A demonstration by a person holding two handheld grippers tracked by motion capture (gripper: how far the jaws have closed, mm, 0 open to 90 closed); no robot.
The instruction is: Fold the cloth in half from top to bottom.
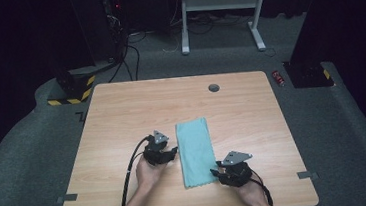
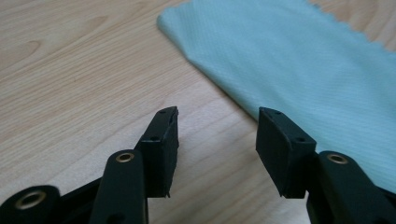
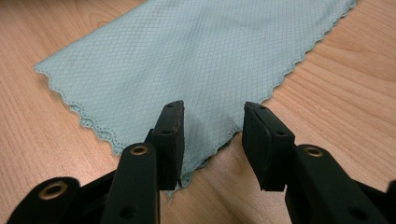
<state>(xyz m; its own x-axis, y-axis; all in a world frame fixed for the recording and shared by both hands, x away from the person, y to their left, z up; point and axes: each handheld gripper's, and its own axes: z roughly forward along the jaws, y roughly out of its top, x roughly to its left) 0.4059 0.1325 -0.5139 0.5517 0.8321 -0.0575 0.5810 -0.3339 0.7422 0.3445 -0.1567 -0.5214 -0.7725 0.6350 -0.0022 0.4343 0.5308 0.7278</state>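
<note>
teal cloth (image 1: 196, 152) flat on worktop (image 1: 121, 113), left gripper (image 2: 217, 135) fingers wide, empty, just beside cloth's long edge, right gripper (image 3: 212, 135) fingers wide over cloth's near corner, not pinching

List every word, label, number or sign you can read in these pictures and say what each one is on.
No readable text in any view.
The cloth, the table and both hand-held grippers, left and right, carry no lettering.
Yellow-and-black hazard stripes mark a floor base beyond the table: a sign, no words.
A small red object on the carpet may bear print, too small to read.
</note>
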